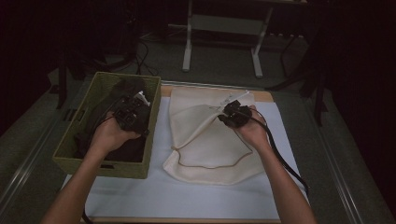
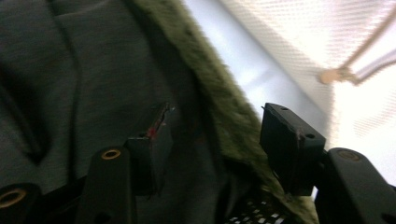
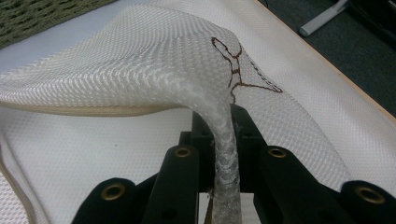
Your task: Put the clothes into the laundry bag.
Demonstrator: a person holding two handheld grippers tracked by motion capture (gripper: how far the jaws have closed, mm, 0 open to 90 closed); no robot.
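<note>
Basket [image 1: 77, 140], woven and olive green, sits under the left gripper [image 1: 132, 113] with dark clothes [image 1: 123, 147] heaped inside. The white mesh laundry bag [image 1: 205, 140] lies flat beneath the right gripper [image 1: 235, 115], its zipped mouth facing the basket. The likeliest trouble, as I judge it, is a half-caught garment: the left jaws straddle the basket's rim, so closing there would pinch wicker with cloth and drag the basket along. The bag's lifted edge could also slip free, since only a thin fold is held. In the left gripper view the jaws stand about half open over the grey cloth [image 2: 70, 84], gripping nothing. The right gripper's jaws are clamped tight on a bunched fold of mesh [image 3: 224, 140].
</note>
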